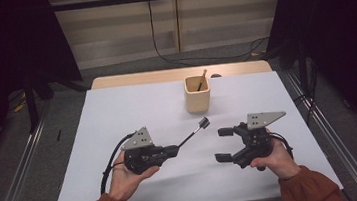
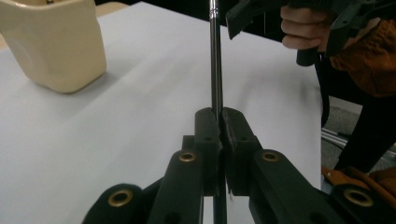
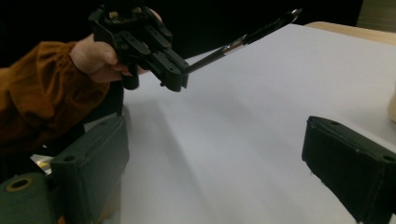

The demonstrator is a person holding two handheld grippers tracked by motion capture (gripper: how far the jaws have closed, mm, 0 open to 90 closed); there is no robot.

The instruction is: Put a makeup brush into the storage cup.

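While clamped by its handle above mid-surface, brush (image 1: 194, 131) aimed toward 1 o'clock at cup (image 1: 197, 94). Left gripper (image 1: 174, 150) jaws closed on it; right gripper (image 1: 224, 144) jaws wide, empty. Next, probably: carry to cup, tip upright, drop in.

A white table (image 1: 118, 117) stands on a grey floor (image 1: 62, 112). Behind it is a pale wall (image 1: 119, 31) with a black cable (image 1: 161, 52) hanging down. Both sides are dark.
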